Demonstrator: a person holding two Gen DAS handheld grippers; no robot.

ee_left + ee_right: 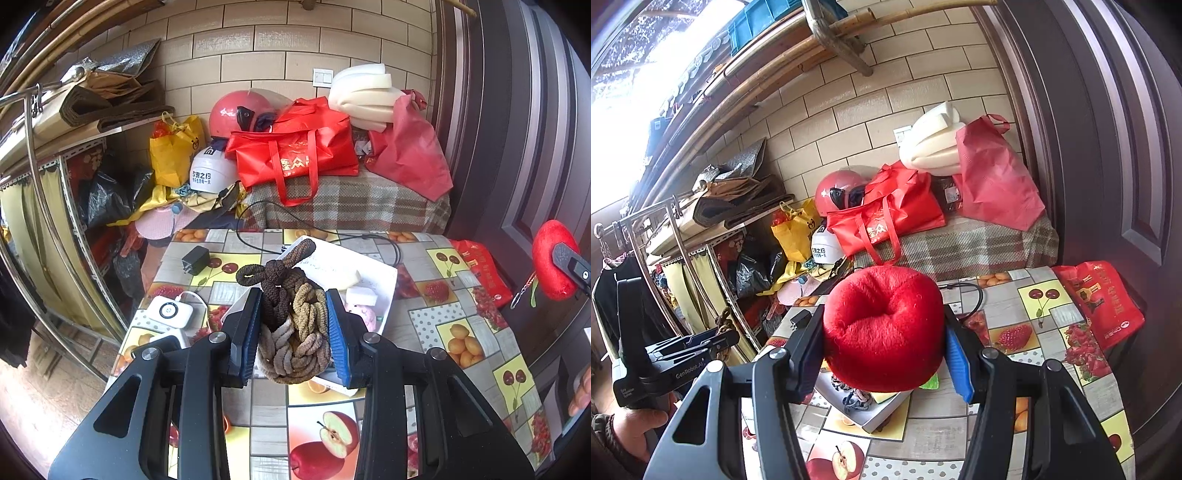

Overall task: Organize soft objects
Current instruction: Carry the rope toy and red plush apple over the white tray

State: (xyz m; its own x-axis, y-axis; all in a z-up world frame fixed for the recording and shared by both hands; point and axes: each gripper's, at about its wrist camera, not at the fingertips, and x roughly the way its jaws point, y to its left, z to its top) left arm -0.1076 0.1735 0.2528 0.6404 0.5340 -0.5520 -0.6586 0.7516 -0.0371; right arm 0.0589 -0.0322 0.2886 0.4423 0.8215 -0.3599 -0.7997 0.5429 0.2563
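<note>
Left tool (291, 328) clamped on braided rope (295, 332), right tool (882, 343) on red plush (882, 328), above fruit-print table (461, 295).

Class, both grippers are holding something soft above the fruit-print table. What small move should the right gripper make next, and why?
Probably lower the right gripper toward the white tray and release there. It is shut on the red plush apple, held in the air just above the tray, which already holds soft items. The left gripper is shut on the knitted rope toy over the same tray, so come down beside it.

braided brown rope toy (291, 325) (held aloft), red plush apple (882, 328)
</note>
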